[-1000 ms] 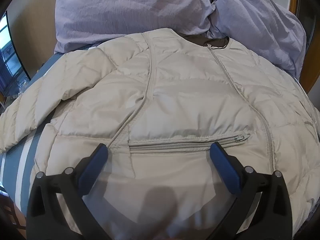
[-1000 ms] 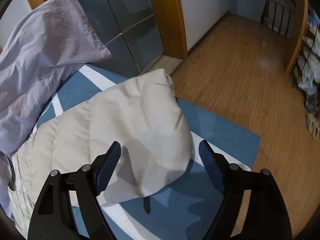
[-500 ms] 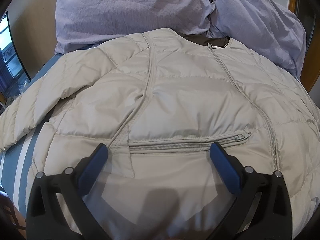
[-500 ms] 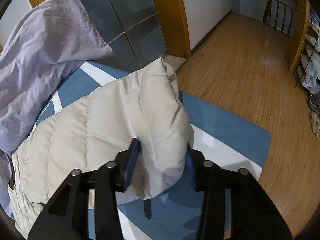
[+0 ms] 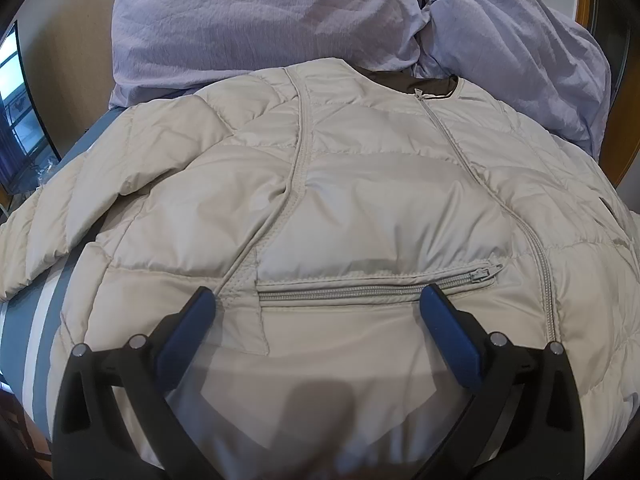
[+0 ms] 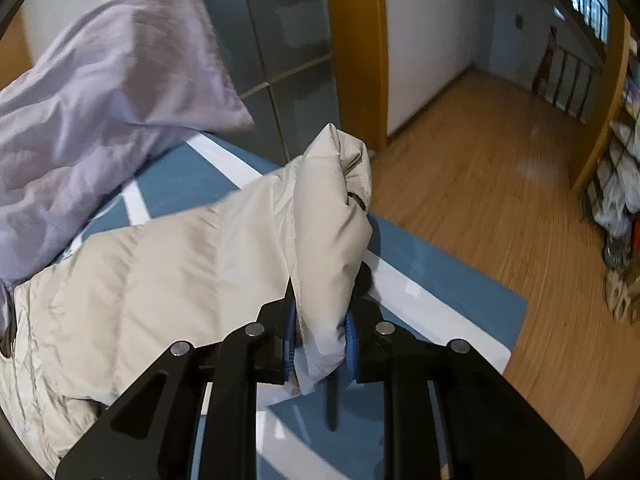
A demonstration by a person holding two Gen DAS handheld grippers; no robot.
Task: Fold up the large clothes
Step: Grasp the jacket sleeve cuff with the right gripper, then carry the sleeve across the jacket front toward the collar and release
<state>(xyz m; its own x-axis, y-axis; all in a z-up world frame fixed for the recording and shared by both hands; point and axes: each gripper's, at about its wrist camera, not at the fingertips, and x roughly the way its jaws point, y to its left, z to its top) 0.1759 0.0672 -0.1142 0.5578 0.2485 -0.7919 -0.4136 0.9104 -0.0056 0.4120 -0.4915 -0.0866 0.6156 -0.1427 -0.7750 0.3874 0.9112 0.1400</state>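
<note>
A beige puffer jacket [image 5: 360, 208] lies front-up on a blue and white striped bed, zipped, collar toward the far side. My left gripper [image 5: 316, 312] is open and empty, hovering over the jacket's lower front by the pocket zipper [image 5: 376, 286]. In the right wrist view, my right gripper [image 6: 320, 336] is shut on the end of the jacket's sleeve [image 6: 324, 240] and holds it raised off the bed, cuff pointing up.
A lilac duvet [image 5: 320, 12] is bunched behind the jacket's collar and also shows in the right wrist view [image 6: 100, 100]. The bed's edge [image 6: 460, 300] drops to a wooden floor [image 6: 500, 184]. A glass partition [image 6: 288, 40] and a cluttered shelf [image 6: 616, 208] stand beyond.
My right gripper closed on the sleeve end and lifted it off the bed. My left gripper stayed open over the jacket, which shifted slightly.
</note>
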